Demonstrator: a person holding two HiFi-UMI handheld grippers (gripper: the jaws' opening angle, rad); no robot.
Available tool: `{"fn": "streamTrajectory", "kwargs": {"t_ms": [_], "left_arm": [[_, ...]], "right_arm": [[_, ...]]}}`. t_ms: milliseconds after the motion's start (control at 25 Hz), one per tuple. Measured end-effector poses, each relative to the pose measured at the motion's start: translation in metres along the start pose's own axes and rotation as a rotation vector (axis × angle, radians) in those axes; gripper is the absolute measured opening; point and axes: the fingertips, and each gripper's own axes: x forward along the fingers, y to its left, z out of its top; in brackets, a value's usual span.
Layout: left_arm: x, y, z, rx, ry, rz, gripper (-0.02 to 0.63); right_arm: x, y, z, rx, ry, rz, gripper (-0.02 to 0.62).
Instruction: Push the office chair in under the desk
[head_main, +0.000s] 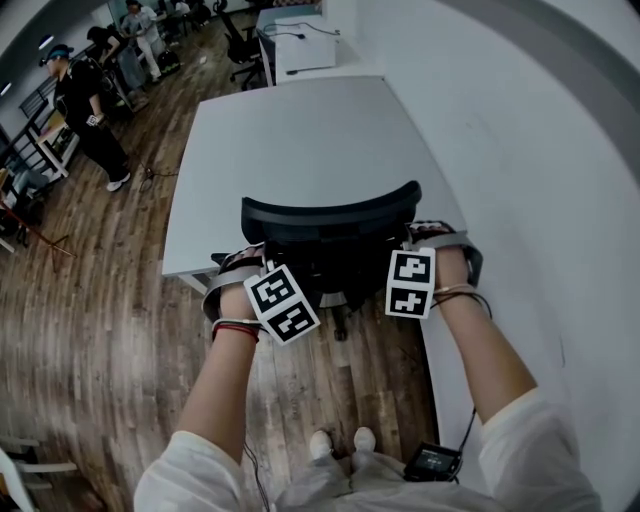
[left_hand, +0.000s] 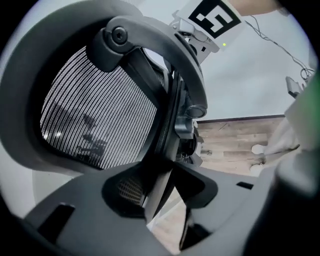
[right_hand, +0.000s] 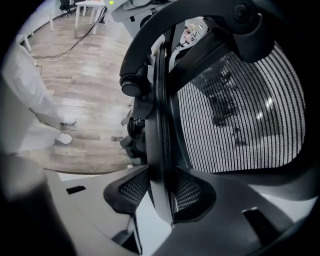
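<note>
A black mesh-backed office chair (head_main: 330, 215) stands at the near edge of the light grey desk (head_main: 300, 140), its backrest towards me and its seat hidden below. My left gripper (head_main: 238, 264) clamps the backrest's left edge, and my right gripper (head_main: 440, 238) clamps its right edge. In the left gripper view the frame's rim (left_hand: 165, 165) runs between the two pads of the left gripper (left_hand: 157, 192). In the right gripper view the right gripper (right_hand: 160, 192) has the rim (right_hand: 160, 150) pinched between its textured pads, with the mesh (right_hand: 240, 110) to the right.
A white wall (head_main: 520, 150) runs close along the right of the desk and chair. Wood floor (head_main: 100, 300) lies to the left. People (head_main: 85, 100) stand far back left, near other desks (head_main: 295, 40) and chairs. My feet (head_main: 340, 440) are just behind the chair.
</note>
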Motion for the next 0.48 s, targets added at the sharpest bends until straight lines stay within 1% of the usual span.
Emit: {"fn": "streamTrajectory", "kwargs": {"t_ms": [120,480], "left_arm": [[0.0028,0.0006,0.0035,-0.003,0.013,0.0,0.164],[0.0031,-0.0017,0.0043,0.0,0.012,-0.005,0.163]], "right_arm": [[0.0037,-0.003,-0.003,-0.003,-0.003,0.002,0.153],[0.0044,-0.0012,-0.0051,0.0,-0.001,-0.001,0.155]]}}
